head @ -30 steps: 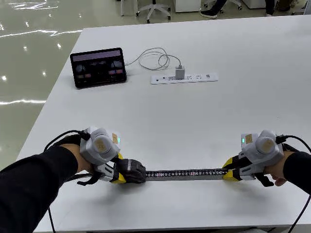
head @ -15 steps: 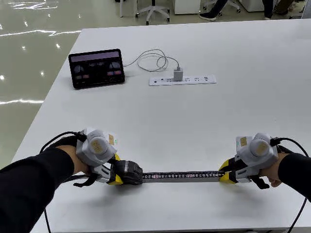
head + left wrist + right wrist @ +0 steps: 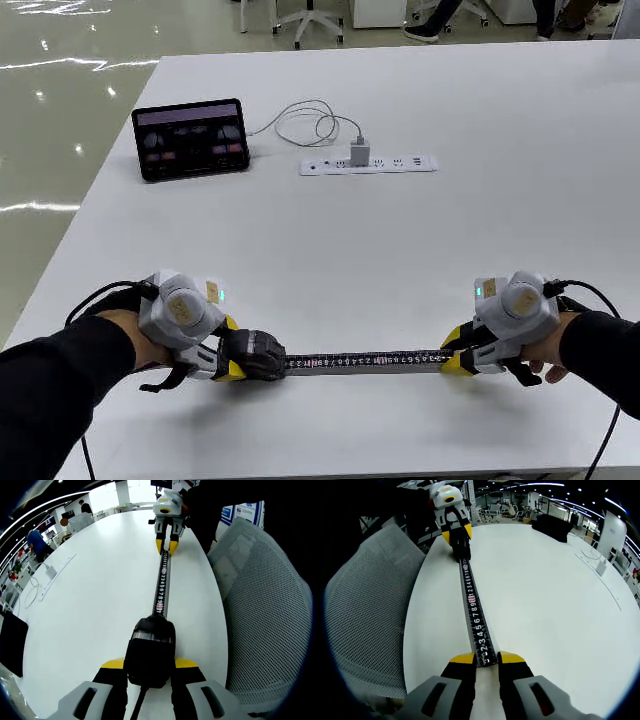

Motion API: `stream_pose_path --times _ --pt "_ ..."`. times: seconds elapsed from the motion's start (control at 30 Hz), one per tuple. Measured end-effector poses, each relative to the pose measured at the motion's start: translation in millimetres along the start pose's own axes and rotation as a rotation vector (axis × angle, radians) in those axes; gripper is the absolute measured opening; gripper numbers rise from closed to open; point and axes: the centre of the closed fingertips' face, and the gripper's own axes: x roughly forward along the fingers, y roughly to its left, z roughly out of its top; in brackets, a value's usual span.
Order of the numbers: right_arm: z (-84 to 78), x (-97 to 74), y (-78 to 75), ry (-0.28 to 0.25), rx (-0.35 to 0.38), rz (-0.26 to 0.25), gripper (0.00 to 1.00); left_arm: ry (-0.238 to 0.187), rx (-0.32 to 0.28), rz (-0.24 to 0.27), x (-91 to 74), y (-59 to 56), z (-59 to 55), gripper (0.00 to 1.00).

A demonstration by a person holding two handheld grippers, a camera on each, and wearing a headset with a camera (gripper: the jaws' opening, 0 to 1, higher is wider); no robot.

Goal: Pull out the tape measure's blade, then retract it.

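A black tape measure case [image 3: 255, 353] lies near the white table's front edge, and my left gripper [image 3: 230, 360] is shut on it. Its blade [image 3: 365, 359] runs flat along the table to the right, numbers up. My right gripper [image 3: 452, 360] is shut on the blade's end. In the left gripper view the case [image 3: 150, 645] sits between the yellow-tipped jaws of my left gripper [image 3: 150, 663], and the blade [image 3: 162, 580] stretches away to the right gripper [image 3: 166, 542]. In the right gripper view my right gripper [image 3: 486, 659] pinches the blade [image 3: 472, 605], which leads to the case [image 3: 460, 547].
A dark tablet [image 3: 192, 138] stands at the back left. A white power strip [image 3: 368, 163] with a charger and a coiled cable [image 3: 310, 122] lies mid-table. The table's front edge [image 3: 350, 468] is close behind the grippers. A grey mesh chair back [image 3: 265, 605] is beside it.
The head camera has shifted. Both grippers keep their hold, and the drawn-out length of the blade looks about the same.
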Motion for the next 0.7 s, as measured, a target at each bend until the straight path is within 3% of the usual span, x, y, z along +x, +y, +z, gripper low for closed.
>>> stream_pose_path --times 0.13,0.3,0.5,0.53,0.6,0.7 --pt "2.5 0.7 0.5 -0.013 0.034 -0.021 0.14 -0.018 -0.071 0.013 -4.2 3.1 -0.8 0.31" --pt "6.6 -0.5 5.7 -0.037 0.059 -0.03 0.2 -0.117 -0.216 0.046 -12.1 6.1 5.9 0.35" --pt "15.1 -10.2 4.5 -0.081 0.081 -0.055 0.22 -0.138 -0.358 0.097 -21.0 13.0 -2.7 0.49" --pt "16.1 -12.3 3.7 -0.09 0.088 -0.063 0.22 -0.152 -0.399 0.096 -22.2 12.0 -1.9 0.5" --pt "14.0 -16.0 1.4 -0.093 0.096 -0.082 0.24 -0.236 -0.488 0.091 -26.9 13.7 5.4 0.54" --pt "11.7 -20.4 -0.4 -0.102 0.138 -0.105 0.27 -0.28 -0.534 0.141 -32.6 20.5 2.5 0.68"
